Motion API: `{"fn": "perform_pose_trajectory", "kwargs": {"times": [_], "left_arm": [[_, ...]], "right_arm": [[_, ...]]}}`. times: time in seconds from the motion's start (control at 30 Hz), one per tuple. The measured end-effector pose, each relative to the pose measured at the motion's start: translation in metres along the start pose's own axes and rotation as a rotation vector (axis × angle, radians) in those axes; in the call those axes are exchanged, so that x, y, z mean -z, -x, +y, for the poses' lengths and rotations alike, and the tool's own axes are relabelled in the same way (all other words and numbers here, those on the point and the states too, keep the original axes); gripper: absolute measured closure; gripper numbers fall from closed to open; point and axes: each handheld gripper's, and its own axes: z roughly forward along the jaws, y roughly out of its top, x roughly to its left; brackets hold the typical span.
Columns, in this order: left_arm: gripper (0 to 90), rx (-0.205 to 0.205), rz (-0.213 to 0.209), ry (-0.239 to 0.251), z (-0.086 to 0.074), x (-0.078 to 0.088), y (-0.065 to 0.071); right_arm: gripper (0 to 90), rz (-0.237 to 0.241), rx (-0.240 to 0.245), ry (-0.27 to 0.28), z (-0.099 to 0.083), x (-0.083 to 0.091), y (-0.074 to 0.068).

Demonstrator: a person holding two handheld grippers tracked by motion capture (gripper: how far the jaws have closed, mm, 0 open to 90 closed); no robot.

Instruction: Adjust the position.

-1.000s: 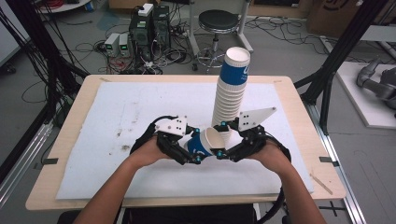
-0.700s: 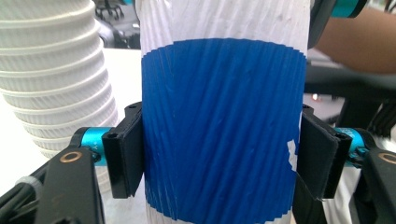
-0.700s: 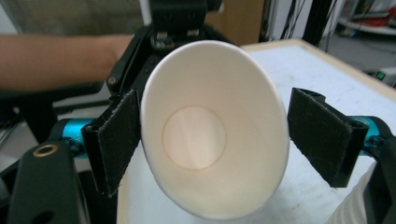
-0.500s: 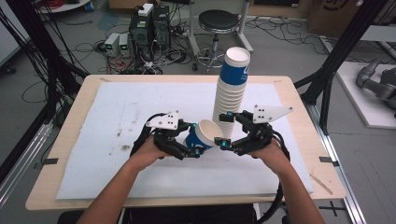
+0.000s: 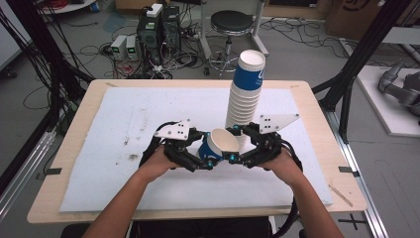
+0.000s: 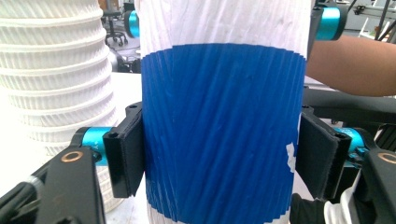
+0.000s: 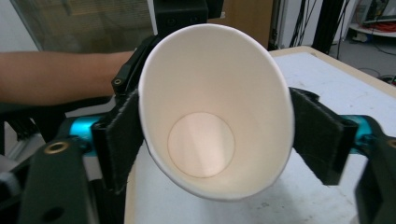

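1. Blue-banded paper cup (image 5: 220, 145) lies on its side between the two tongs, above the near middle of the white mat (image 5: 124, 119) on the surface (image 5: 317, 124), its open mouth facing the right hand.
2. Left tongs (image 5: 207, 159) have narrowed a little just now and press on the cup: in the left gripper view both black pads (image 6: 125, 154) sit against the cup's (image 6: 223, 130) blue ribbed wall, one on each side.
3. Right tongs (image 5: 233, 145) have just been closing, with the cup's rim between the jaws. In the right gripper view the pads (image 7: 122, 140) touch the white rim of the cup (image 7: 215, 116) on both sides, and the mouth is squeezed into an oval.
4. Tall stack of cups (image 5: 245, 94) stands upright on the mat just behind the tongs, leaning slightly, its top cup banded blue. In the left gripper view the stack (image 6: 56, 70) rises close beside the held cup.
5. Both hands rest low over the mat, forearms coming in from the near edge.
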Motion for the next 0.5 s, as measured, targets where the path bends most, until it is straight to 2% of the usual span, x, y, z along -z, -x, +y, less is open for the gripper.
{"fn": "perform_pose_trajectory", "kwargs": {"times": [0.1,0.17,0.23,0.37,0.5], "left_arm": [[27.7,-0.006,0.030,-0.038,0.0018,-0.0020,0.0018],[25.7,-0.017,0.055,-0.084,0.0050,-0.0032,0.0032],[22.3,-0.027,0.070,-0.101,0.0073,-0.0038,0.0039],[22.1,-0.048,0.067,-0.135,0.0096,-0.0055,0.0041],[22.8,-0.045,0.055,-0.139,0.0088,-0.0077,0.0028]], "right_arm": [[25.4,-0.003,0.018,-0.027,0.0010,0.0005,0.0005],[25.4,-0.018,0.026,-0.050,0.0024,-0.0003,0.0001],[25.4,-0.046,0.059,-0.092,0.0041,-0.0018,0.0000],[25.2,-0.047,0.069,-0.142,0.0058,-0.0048,-0.0019],[24.8,-0.035,0.073,-0.163,0.0054,-0.0082,-0.0020]]}}
